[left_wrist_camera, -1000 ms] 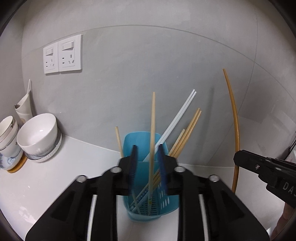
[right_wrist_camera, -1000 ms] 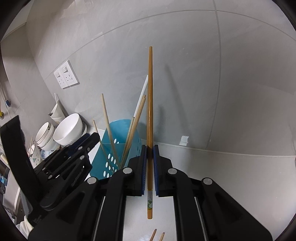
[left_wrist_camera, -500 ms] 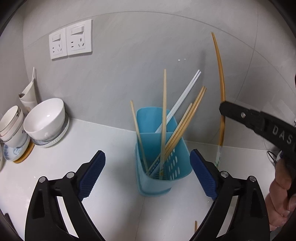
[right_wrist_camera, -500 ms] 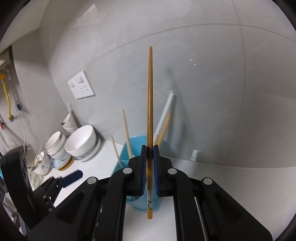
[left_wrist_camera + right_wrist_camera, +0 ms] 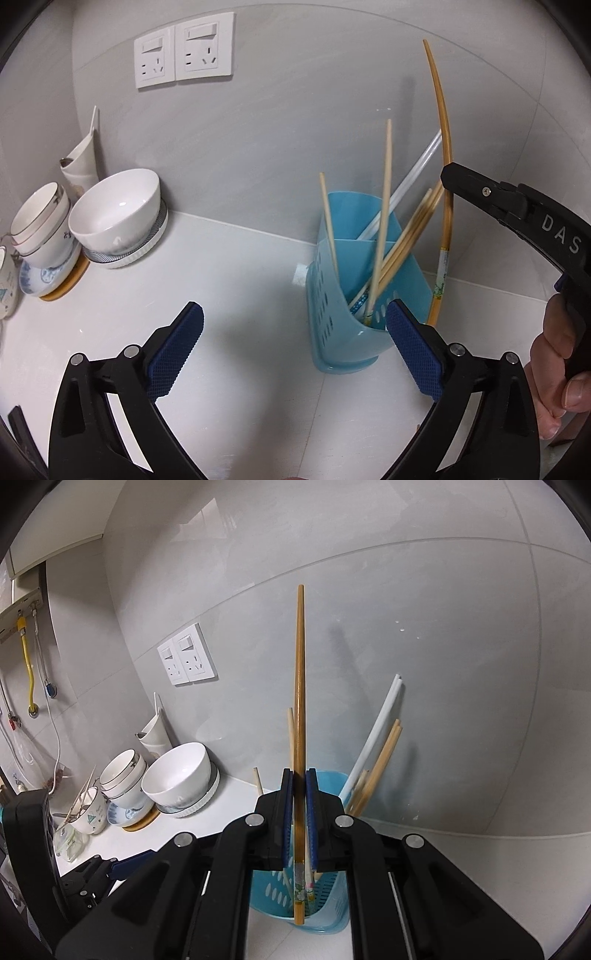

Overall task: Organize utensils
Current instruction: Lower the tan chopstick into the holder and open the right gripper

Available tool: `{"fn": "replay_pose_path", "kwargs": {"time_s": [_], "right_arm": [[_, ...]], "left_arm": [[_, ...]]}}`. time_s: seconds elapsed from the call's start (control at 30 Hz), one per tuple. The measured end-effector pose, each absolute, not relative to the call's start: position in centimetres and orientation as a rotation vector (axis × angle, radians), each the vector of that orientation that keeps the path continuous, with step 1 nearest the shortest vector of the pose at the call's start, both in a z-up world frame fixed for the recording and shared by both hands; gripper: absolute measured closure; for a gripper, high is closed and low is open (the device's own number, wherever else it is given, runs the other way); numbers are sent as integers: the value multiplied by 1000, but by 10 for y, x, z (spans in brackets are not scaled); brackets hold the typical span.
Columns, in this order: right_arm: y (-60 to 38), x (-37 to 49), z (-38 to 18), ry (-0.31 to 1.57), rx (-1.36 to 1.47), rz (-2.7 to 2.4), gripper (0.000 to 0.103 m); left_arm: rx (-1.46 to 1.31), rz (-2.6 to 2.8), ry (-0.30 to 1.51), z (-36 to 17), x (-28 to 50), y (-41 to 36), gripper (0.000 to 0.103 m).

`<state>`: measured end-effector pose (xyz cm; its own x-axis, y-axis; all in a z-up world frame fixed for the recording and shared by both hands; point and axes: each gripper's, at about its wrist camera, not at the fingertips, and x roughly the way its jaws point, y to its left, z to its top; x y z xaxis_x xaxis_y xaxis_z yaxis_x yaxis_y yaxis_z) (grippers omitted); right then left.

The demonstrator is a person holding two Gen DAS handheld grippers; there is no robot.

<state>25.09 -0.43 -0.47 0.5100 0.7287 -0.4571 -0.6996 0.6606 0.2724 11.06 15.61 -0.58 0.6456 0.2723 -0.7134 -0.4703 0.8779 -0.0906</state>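
A blue plastic utensil holder (image 5: 343, 343) stands on the white counter by the wall, with several light wooden chopsticks (image 5: 384, 184) and a white pair (image 5: 417, 170) leaning in it. My left gripper (image 5: 293, 308) hangs in front of and left of the holder; its jaws are opening wide and nothing is between them. My right gripper (image 5: 299, 775) is shut on a long brown chopstick (image 5: 300, 664), which it holds upright. The chopstick's lower end hangs over the front of the holder (image 5: 273, 890). In the left wrist view the same brown chopstick (image 5: 443, 129) rises just right of the holder.
A white bowl (image 5: 118, 210) on a plate and stacked cups (image 5: 40, 218) sit at the counter's left by the wall. Double wall sockets (image 5: 184, 51) are above them. A mug with utensils (image 5: 88, 812) stands further left. A person's hand (image 5: 554, 369) grips the right tool.
My left jaws went from closed around a light chopstick to wide open; that chopstick now stands in the holder, and the gripper drew back. The right gripper carried the brown chopstick over to the holder.
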Motion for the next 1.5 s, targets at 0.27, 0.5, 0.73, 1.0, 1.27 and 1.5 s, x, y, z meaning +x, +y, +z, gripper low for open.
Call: {"fn": "replay_pose_path", "kwargs": {"time_s": [0.27,0.5,0.73,1.0,1.27,1.5], "right_arm": [[3,251,6,526,81,869,97],[8,257,-20,552,75,873,97],[11,253,-41,601,26,857,97],[4,244,-35,597,-40,819,88],[-30,243,-25,708,-71,692,40],[-66,240,-30,790,-69,621,16]], "left_arm": [[-303,456,762,-6,106,167,6],[-312,469,766,-7,104,171,6],[-320,475,774,-11,106,172,6],[-326,475,763,-8,106,175,6],[-306,448,764,-4,107,163,6],[-296,416,785,-3,109,143,6]]}}
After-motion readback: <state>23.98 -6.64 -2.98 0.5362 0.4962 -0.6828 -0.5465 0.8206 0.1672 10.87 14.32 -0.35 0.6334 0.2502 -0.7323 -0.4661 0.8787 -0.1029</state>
